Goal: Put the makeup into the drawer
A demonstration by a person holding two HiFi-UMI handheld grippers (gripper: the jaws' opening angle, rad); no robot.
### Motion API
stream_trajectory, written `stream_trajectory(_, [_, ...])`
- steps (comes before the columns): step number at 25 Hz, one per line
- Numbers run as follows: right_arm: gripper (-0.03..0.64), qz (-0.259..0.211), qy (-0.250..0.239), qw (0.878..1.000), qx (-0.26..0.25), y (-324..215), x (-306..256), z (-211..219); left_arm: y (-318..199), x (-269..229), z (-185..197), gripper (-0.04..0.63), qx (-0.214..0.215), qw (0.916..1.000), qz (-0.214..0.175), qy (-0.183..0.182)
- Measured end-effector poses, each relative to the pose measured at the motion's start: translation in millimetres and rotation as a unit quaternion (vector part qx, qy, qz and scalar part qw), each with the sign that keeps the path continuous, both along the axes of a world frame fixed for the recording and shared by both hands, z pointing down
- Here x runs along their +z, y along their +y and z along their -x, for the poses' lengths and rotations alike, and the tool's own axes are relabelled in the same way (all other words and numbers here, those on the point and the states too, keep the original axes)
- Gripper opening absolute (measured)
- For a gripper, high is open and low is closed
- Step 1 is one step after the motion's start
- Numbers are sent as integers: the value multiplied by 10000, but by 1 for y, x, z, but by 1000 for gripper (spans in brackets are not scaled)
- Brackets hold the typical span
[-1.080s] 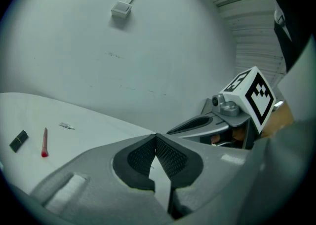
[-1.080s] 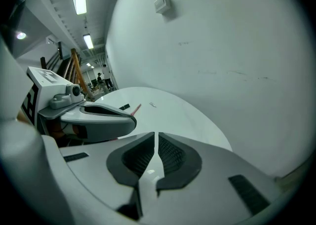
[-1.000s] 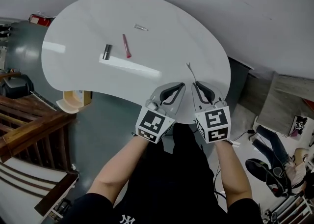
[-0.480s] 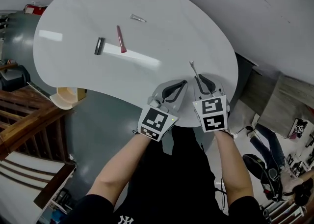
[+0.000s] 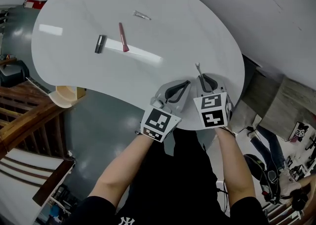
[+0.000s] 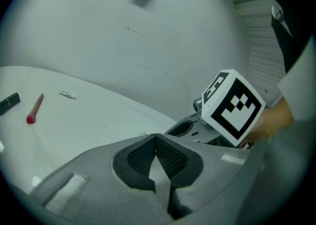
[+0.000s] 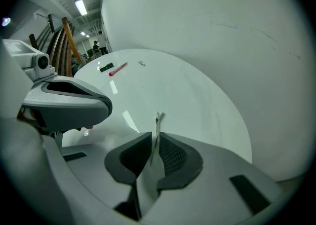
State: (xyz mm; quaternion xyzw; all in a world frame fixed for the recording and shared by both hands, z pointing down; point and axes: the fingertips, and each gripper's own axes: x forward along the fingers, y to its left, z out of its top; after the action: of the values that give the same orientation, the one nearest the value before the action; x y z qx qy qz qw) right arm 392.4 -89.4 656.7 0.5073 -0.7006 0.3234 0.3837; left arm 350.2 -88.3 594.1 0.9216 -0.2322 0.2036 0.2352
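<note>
White table [image 5: 187, 31], and at its near edge the right gripper [image 7: 154, 142] is clamped on a thin silvery makeup tool [image 7: 157, 123]. Left gripper [image 6: 156, 140] sits just beside it, jaws pressed together on nothing. Far left lie a black tube [image 5: 100, 44], a pink stick [image 5: 122, 37] and a small silver piece [image 5: 141, 16]. Nothing looks stowed yet; the pale wooden box [image 5: 66, 95] under the left edge may be the drawer.

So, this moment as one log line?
left hand-held gripper shut, empty | right hand-held gripper shut on thin metal tool

Bright overhead light; glare streaks on table [image 5: 163, 31]; fisheye edges.
</note>
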Motion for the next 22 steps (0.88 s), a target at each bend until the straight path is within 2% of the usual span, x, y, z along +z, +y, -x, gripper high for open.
stream_trajectory(5, [51,153,208,9997,-50,-2,1,0,-4,2,3,9,-36,10000,41,-8])
stream_trajectory(12, [23,223,175,9996,53,-2,2,0,-3,1,5,9,-38,10000,67,17])
stream_trajectory(22, [18,-6,-42,9997,249,-7,-13,-2,-2,-8,4,9,-24,10000,17,41])
